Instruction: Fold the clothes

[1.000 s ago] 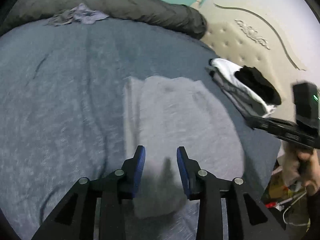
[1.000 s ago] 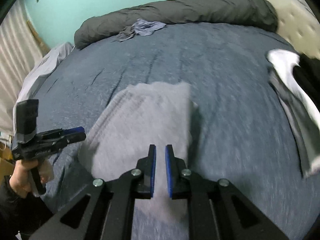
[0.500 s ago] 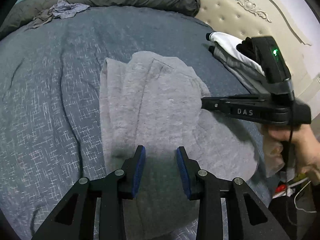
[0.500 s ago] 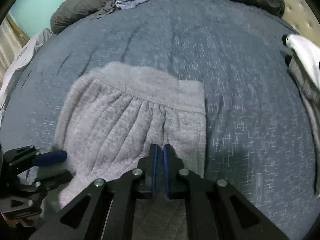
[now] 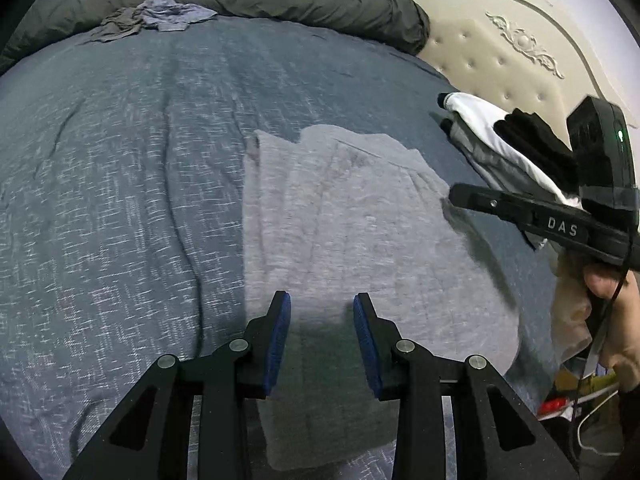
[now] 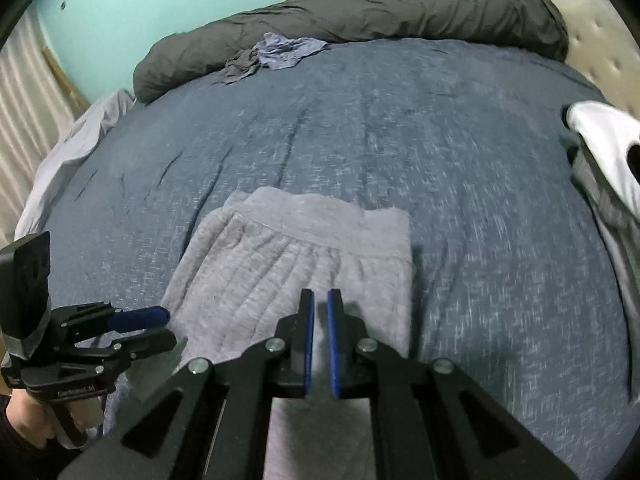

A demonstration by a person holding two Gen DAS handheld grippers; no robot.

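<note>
Grey sweatpants lie flat on the blue bedspread, waistband on the far side in the right wrist view. My left gripper hovers open over their near part, with nothing between its fingers. It also shows low at the left of the right wrist view as the left gripper. My right gripper is shut to a thin slit above the sweatpants, and I see nothing pinched. In the left wrist view the right gripper has its tip at the garment's right edge.
A stack of folded clothes, white, grey and black, sits at the bed's right by the padded headboard. A dark rolled duvet lines the far edge, with crumpled blue-grey clothes before it. A hand holds the right gripper's handle.
Both grippers have pulled back a little from the sweatpants. The right gripper's tip slid from over the garment to its right edge. The left jaws stay open, the right jaws shut.
</note>
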